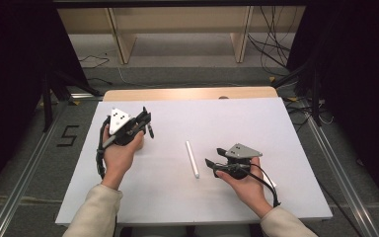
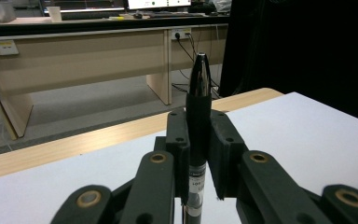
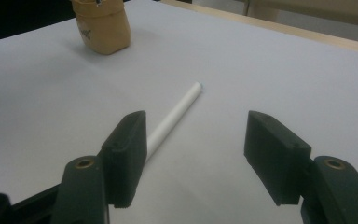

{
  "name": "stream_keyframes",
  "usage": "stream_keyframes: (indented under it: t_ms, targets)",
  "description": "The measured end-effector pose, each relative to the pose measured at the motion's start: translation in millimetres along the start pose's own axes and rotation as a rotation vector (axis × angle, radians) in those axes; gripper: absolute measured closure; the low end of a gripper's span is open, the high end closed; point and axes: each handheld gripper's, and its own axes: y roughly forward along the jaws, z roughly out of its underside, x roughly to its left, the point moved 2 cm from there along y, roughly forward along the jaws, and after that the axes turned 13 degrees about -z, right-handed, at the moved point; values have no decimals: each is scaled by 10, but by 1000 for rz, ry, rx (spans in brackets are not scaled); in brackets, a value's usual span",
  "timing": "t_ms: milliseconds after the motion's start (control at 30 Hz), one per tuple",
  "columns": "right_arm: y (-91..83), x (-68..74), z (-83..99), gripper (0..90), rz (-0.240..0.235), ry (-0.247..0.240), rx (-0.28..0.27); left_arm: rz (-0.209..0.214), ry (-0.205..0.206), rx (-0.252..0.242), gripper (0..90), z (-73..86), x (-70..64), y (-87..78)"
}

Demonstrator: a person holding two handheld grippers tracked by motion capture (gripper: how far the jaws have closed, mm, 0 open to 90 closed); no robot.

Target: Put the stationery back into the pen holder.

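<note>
A black pen (image 2: 198, 107) stands upright between the jaws of my left gripper (image 2: 199, 140), which is shut on it; its glossy tip points up past the jaw ends. In the high view the left gripper (image 1: 145, 123) is held over the left part of the white table (image 1: 237, 118), and the black pen (image 1: 150, 131) shows at its front. A white pen barrel (image 1: 192, 159) lies flat near the table's middle. My right gripper (image 1: 214, 157) is open just right of it. The white barrel (image 3: 177, 116) runs from beside the left jaw away toward the far side, with the right gripper (image 3: 196, 140) open around nothing.
The white table top has a wooden strip (image 1: 187, 93) along its far edge. A person's hand (image 3: 103, 25) rests on the table beyond the white barrel. Wooden benches (image 2: 79, 51) and cables stand on the floor behind. Dark curtains flank both sides.
</note>
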Motion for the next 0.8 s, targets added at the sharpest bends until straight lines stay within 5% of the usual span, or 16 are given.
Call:
stream_keyframes:
  t_ms: [800]
  targets:
    - [9, -4, 14, 390, 1, 1, 9, -82, 6, -5, 794, 0, 273, 1]
